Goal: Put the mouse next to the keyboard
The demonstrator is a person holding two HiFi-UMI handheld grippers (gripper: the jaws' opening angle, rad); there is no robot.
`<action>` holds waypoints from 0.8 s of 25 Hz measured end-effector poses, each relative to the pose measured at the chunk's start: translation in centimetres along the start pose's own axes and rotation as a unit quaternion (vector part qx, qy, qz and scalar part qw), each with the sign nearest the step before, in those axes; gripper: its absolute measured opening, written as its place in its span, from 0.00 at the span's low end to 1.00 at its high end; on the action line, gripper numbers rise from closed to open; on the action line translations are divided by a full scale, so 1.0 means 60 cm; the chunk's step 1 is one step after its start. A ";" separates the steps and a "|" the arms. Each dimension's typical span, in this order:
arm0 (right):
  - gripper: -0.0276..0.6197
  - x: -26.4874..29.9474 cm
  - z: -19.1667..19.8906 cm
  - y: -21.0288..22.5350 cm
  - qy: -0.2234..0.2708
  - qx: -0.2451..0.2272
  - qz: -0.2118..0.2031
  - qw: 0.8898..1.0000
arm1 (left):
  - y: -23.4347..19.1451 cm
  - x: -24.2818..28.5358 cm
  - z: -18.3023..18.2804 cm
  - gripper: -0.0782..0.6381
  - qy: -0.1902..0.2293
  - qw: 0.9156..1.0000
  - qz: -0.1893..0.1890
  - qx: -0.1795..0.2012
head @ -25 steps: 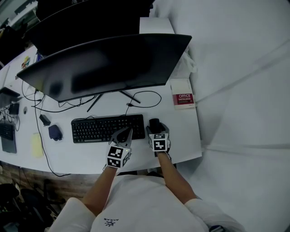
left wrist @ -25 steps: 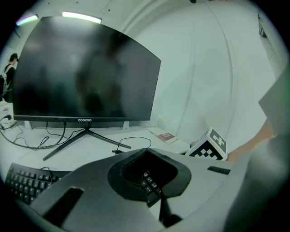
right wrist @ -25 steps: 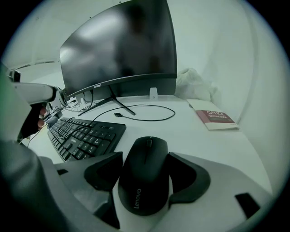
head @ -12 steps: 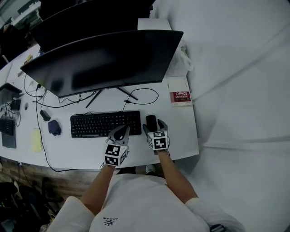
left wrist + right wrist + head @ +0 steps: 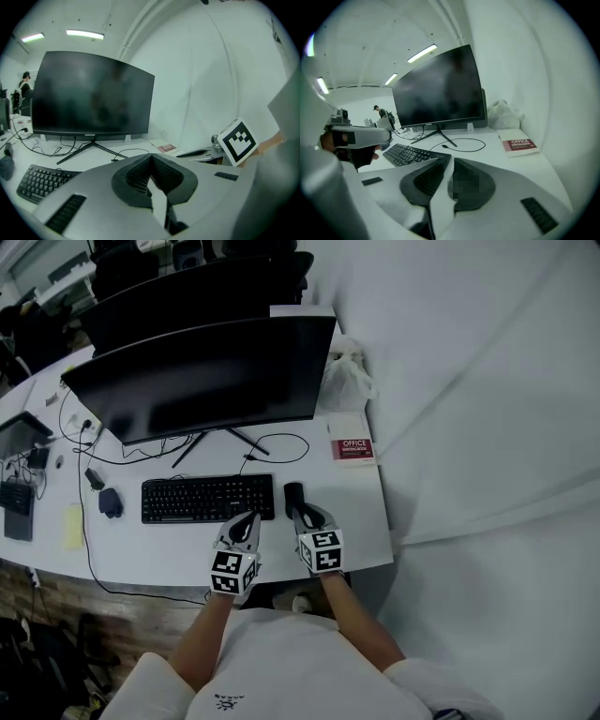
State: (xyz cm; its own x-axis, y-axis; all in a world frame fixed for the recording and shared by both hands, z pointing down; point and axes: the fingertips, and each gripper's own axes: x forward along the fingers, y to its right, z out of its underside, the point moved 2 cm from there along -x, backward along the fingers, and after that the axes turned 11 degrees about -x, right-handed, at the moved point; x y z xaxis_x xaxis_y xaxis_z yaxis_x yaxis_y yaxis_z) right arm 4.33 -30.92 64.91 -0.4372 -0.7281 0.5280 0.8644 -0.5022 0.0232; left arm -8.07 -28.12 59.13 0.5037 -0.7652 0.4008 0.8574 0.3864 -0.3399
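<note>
The black mouse (image 5: 293, 500) lies on the white desk (image 5: 366, 521) just off the right end of the black keyboard (image 5: 208, 499), close to it but apart. My right gripper (image 5: 312, 519) sits just behind the mouse, toward me, and does not touch it. Its jaws are closing with the tips almost together and nothing between them. My left gripper (image 5: 246, 527) hovers at the keyboard's front edge, shut and empty. In the right gripper view the keyboard (image 5: 410, 154) shows to the left, and the mouse is hidden behind the jaws.
A wide curved monitor (image 5: 206, 376) stands behind the keyboard, its cable looping on the desk. A red-and-white book (image 5: 352, 449) lies at the back right beside a plastic bag (image 5: 345, 381). A dark object (image 5: 110, 502) and a yellow pad (image 5: 73, 526) lie to the left.
The right gripper's jaws stood around the mouse; now they have let it go, drawn back toward me and narrowed. The mouse stays beside the keyboard. The left gripper has barely moved.
</note>
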 end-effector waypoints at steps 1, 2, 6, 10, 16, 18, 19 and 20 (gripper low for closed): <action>0.15 -0.014 -0.003 -0.001 0.008 -0.001 -0.006 1.000 | 0.012 -0.005 0.001 0.12 0.004 1.000 0.000 0.000; 0.12 -0.028 -0.006 -0.001 0.015 -0.001 -0.012 1.000 | 0.025 -0.011 0.003 0.12 0.007 1.000 -0.001 0.000; 0.09 -0.083 -0.011 0.000 0.041 -0.001 -0.030 0.999 | 0.074 -0.033 0.009 0.12 0.021 1.000 -0.003 0.004; 0.08 -0.137 -0.009 0.003 0.065 -0.006 -0.045 0.997 | 0.123 -0.054 0.016 0.12 0.036 0.999 -0.007 0.008; 0.08 -0.220 0.007 0.004 0.090 -0.005 -0.061 0.994 | 0.201 -0.098 0.039 0.12 0.045 0.999 -0.005 0.012; 0.08 -0.241 0.013 0.001 0.097 -0.002 -0.066 0.993 | 0.218 -0.112 0.046 0.12 0.048 0.999 -0.005 0.009; 0.08 -0.250 0.016 -0.001 0.100 0.001 -0.067 0.993 | 0.225 -0.117 0.049 0.12 0.050 0.999 -0.005 0.008; 0.08 -0.259 0.018 -0.002 0.103 0.004 -0.068 0.992 | 0.232 -0.123 0.051 0.13 0.051 0.999 -0.004 0.008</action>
State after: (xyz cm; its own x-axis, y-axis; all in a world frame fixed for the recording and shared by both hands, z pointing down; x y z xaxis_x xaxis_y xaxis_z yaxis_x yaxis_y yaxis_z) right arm 11.30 -19.03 57.59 -0.5908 -0.7342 0.3345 0.7953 -0.5996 0.0888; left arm 0.47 -15.53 54.03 0.4837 -0.8169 0.3142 0.8637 0.3876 -0.3221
